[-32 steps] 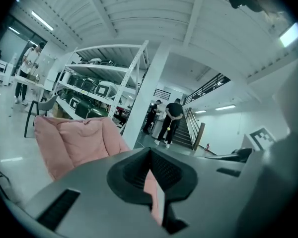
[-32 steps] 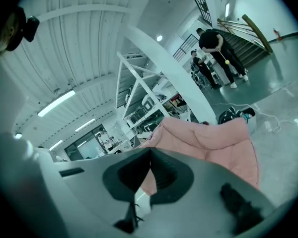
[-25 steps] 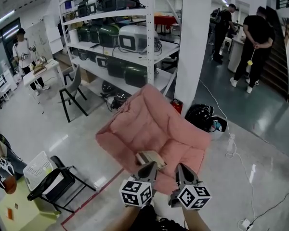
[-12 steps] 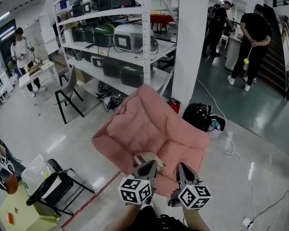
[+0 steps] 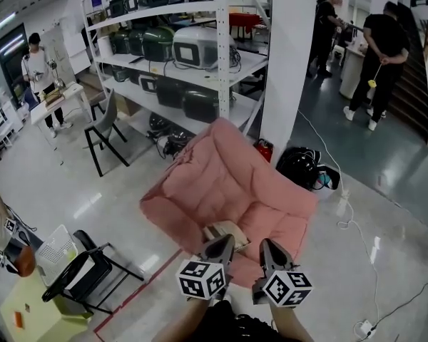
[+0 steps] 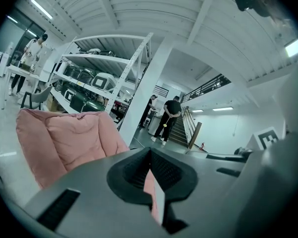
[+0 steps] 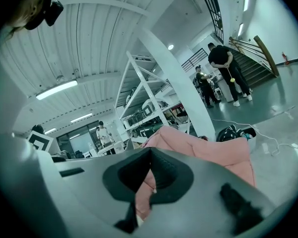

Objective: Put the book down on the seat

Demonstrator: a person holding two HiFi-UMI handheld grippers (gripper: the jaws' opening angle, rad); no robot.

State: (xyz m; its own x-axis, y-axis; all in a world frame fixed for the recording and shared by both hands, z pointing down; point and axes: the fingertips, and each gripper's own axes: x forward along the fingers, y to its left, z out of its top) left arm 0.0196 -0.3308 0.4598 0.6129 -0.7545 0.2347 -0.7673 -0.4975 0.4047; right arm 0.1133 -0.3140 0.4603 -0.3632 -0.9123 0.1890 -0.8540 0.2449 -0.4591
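Head view shows the left gripper [image 5: 219, 242] clamped shut on the near edge of the book [image 5: 225, 231], held over the front of the pink seat [image 5: 200, 184], with the right gripper [image 5: 268, 245] just beside, jaws together and empty.

Head view looks steeply down on the pink seat [image 5: 228, 184]; both gripper views face it almost level.
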